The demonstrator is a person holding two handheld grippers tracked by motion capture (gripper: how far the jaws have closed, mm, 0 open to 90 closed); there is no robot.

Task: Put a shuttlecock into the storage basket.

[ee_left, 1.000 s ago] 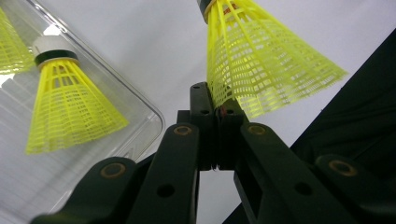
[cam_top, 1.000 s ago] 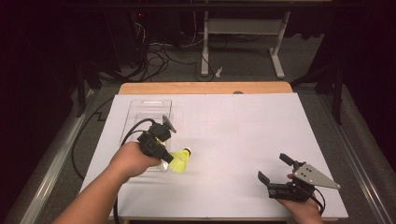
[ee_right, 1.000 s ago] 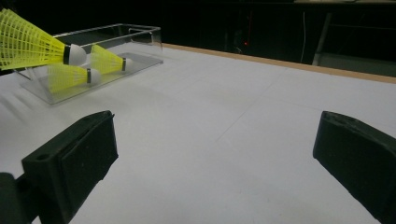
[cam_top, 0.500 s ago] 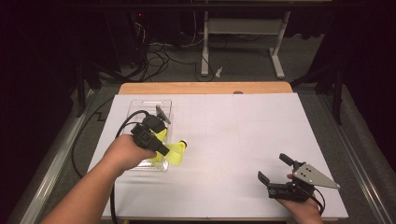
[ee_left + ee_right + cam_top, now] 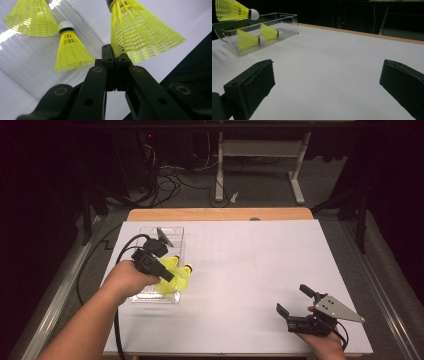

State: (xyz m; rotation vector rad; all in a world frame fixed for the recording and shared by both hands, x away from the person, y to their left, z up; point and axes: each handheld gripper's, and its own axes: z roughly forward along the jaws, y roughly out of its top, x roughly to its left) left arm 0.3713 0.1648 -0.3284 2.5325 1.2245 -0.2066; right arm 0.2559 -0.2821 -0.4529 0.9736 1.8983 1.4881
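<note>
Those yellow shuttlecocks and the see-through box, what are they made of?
The held shuttlecock looks like moulded plastic: its skirt is a stiff yellow mesh with a matte finish. Its rounded white tip seen in the right gripper view may be foam or cork; I cannot tell. The box looks like clear, glossy acrylic, with glints on its walls.

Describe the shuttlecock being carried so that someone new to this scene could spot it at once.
On the white table, find the clear plastic tray at the left side. The left gripper holds a yellow shuttlecock by its skirt's edge, above the tray's right rim. Unlike the two shuttlecocks lying inside the tray, it is raised and clamped between black jaws.
</note>
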